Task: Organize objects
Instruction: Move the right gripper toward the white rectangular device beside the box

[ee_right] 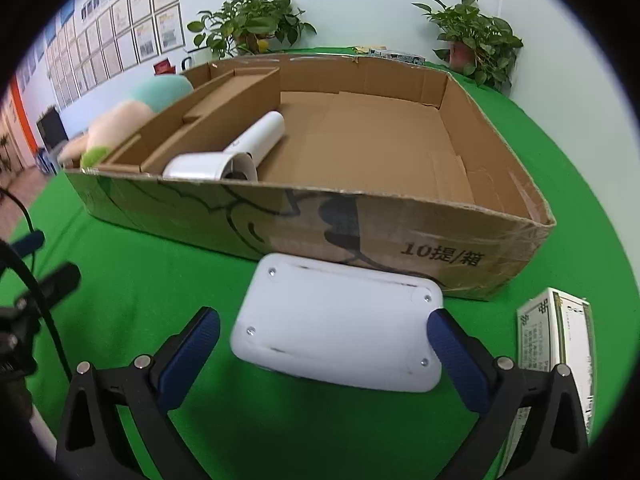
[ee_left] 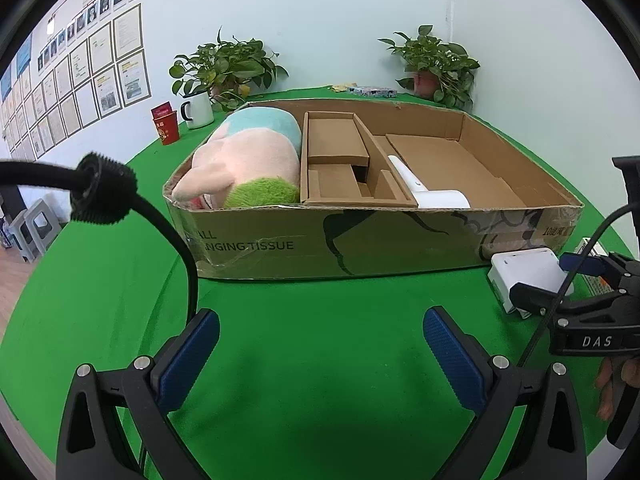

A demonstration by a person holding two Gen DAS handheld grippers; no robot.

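Currently the left gripper (ee_left: 321,354) hangs above the bare green tablecloth (ee_left: 300,320) with its jaws spread wide and nothing between them; the right gripper (ee_right: 323,354) is likewise spread, its blue pads (ee_right: 454,356) flanking the white device (ee_right: 338,330), which lies flat on the cloth just in front of the cardboard box (ee_right: 360,224); the right-hand pad sits at the device's edge, though contact cannot be confirmed; the left-hand pad stands clear of it.

Inside the box, the plush toy (ee_left: 244,156) fills the left end; a cardboard insert (ee_left: 340,160) divides the middle; a white cylindrical unit (ee_right: 240,152) lies against the insert, near the front wall; the right-hand section of the box floor is bare cardboard.

Outside the box, a small printed carton (ee_right: 556,332) stands on the cloth just right of the right gripper; at the far edge of the table stand two potted plants (ee_left: 228,68), a white mug (ee_left: 198,110) and a red cup (ee_left: 165,126).
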